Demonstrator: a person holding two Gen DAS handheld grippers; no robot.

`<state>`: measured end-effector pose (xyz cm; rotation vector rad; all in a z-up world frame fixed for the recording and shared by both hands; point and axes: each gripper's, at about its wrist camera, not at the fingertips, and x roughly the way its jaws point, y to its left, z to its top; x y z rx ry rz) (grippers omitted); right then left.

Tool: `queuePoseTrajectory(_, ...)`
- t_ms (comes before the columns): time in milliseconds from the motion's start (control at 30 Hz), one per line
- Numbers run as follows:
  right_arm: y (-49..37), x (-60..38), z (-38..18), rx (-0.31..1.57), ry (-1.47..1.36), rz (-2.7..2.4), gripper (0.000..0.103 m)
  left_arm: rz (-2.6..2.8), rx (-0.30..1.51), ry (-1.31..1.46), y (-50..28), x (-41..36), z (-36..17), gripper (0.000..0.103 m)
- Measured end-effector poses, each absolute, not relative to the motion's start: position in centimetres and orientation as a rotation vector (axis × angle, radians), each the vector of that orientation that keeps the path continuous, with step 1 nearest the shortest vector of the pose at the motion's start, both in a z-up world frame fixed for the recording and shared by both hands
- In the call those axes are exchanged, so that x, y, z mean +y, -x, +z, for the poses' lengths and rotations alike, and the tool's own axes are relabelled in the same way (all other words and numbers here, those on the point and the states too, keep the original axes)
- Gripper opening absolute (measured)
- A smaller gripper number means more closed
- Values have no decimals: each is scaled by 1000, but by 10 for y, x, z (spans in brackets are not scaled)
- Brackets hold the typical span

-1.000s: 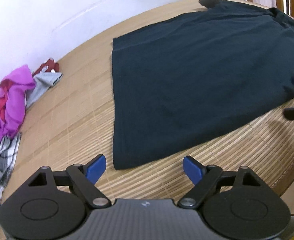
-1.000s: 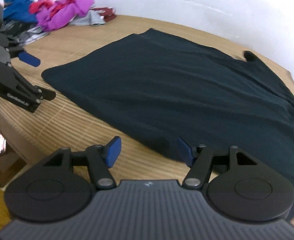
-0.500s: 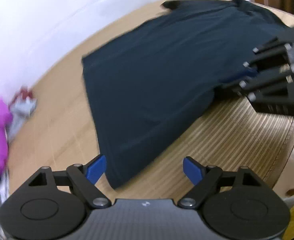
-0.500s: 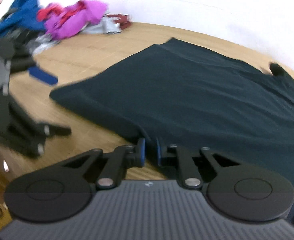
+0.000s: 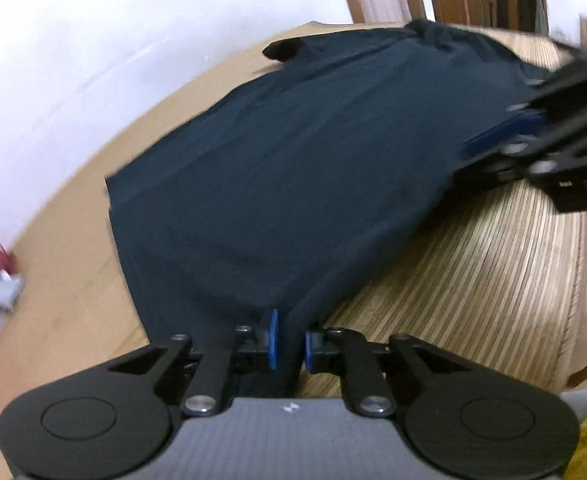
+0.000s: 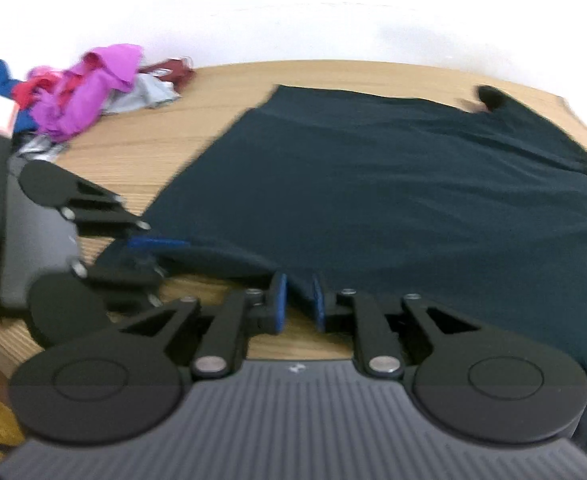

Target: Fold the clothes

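A: What is the left gripper (image 5: 289, 338) doing?

B: Its jaws have just closed, pinching the near corner of the dark shirt (image 5: 293, 168). The right gripper (image 6: 296, 300) has the near edge between its pads too, though its jaws have just opened a little.

A: Where is the shirt?

B: Spread flat on the wooden table (image 5: 473, 280), close to the front edge.

A: Will it be hard to move?

B: Probably not. It looks soft, light and floppy, so corners and edges are the best places to hold.

A: Is there room?

B: Yes, bare table on the far side. The pile of clothes (image 6: 93, 88) sits well apart.
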<state>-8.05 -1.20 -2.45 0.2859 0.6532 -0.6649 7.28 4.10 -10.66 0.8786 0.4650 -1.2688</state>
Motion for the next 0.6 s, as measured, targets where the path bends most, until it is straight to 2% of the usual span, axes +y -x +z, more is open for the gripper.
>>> queuePoseTrajectory(33, 90, -12, -24, 653, -281, -712, 32, -1278, 477, -865, -76, 42, -104, 14)
queuePoseTrajectory(100, 122, -19, -25, 626, -295, -867, 49, -1277, 471, -859, -78, 45, -100, 14)
queuePoseTrajectory(200, 189, -43, -36, 547, -425, -1136, 62, -1263, 478, -854, -77, 45, -96, 14)
queuePoseTrajectory(433, 344, -91, -109, 253, -965, -1435, 66, -1221, 576, -885, -77, 29, -98, 14)
queuePoseTrajectory(600, 387, -99, -165, 65, -1247, -1320, 67, -1192, 597, -950, -74, 23, -102, 15)
